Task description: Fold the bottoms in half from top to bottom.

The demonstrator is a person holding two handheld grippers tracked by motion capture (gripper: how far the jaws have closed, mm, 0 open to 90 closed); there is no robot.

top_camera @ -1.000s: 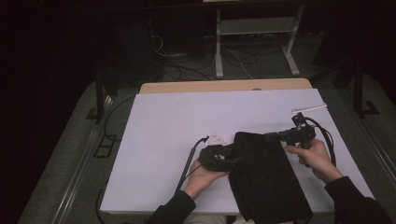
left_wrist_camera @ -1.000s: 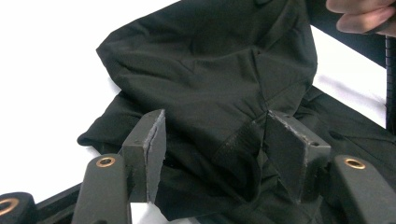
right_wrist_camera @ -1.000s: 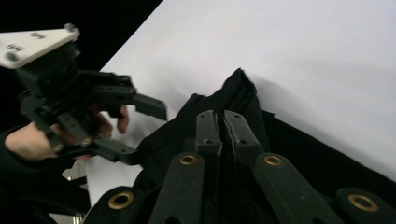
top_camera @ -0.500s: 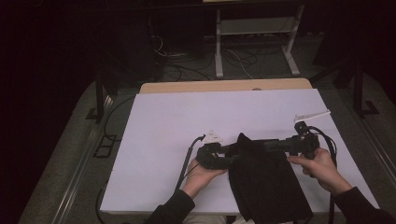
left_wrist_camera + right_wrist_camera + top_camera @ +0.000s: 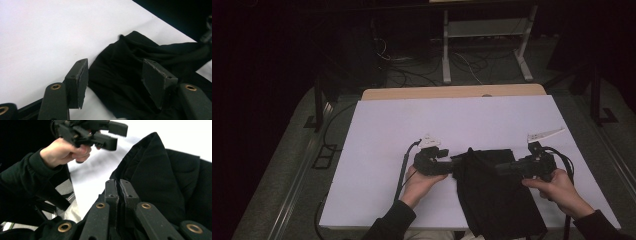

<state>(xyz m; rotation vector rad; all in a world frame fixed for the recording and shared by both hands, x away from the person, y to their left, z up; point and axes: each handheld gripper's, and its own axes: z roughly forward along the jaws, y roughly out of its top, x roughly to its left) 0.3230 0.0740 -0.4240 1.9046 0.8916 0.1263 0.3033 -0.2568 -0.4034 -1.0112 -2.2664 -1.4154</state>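
On the near right part of the white table (image 5: 387,150) lies the black cloth (image 5: 497,200), bunched up along its far edge. The right gripper (image 5: 504,169) has its jaws pressed together on a fold of that cloth, and compared with a second ago it has slid outward toward the right, so the fabric looks pulled wider and flatter. The left gripper (image 5: 451,167) hasn't really budged; its jaws stand apart at the cloth's left edge, fabric between them but not pinched. My guess: they're spreading it out, and the left side needs a proper grab next.
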